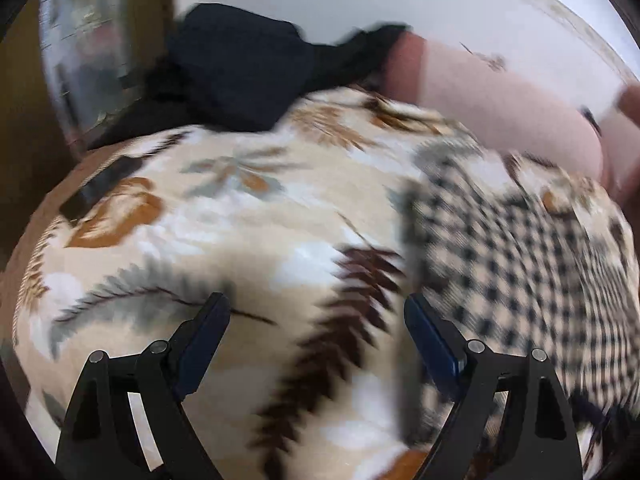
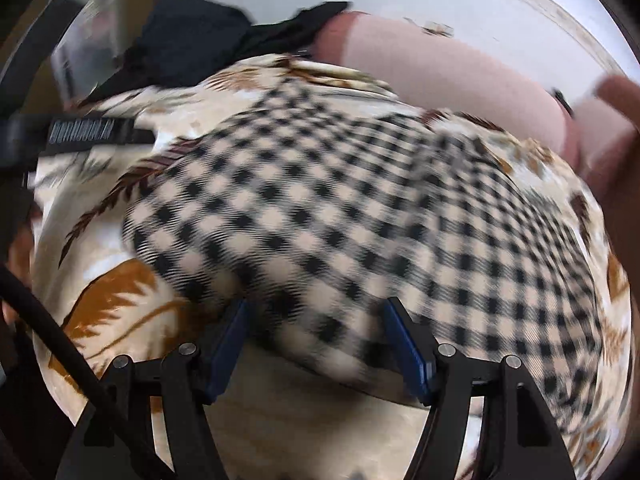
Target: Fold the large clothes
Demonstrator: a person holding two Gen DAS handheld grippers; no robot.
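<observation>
A checked garment (image 2: 360, 216), in black and beige squares, is spread flat on a bed covered by a cream blanket (image 1: 224, 216) printed with brown, rust and grey leaves. In the right wrist view the garment fills the middle of the picture, and its near edge lies between the blue pads of the right hand-held gripper (image 2: 316, 312). The jaws are seen well apart; whether the pads touch the cloth cannot be told through the blur. In the left wrist view the same garment (image 1: 520, 272) is pushed to the right side, just beside the right finger of the left hand-held gripper (image 1: 316, 312). That gripper is seen wide open over bare blanket, with nothing between its pads.

At the far edge of the bed, both views show a dark garment (image 1: 240, 68) lying in a heap, and beside it a pale pink cloth (image 1: 480, 100). Only the right wrist view shows a black bar with pale lettering (image 2: 92, 130) at the left, and a black cable (image 2: 60, 336) crossing the lower left corner. Both pictures are blurred.
</observation>
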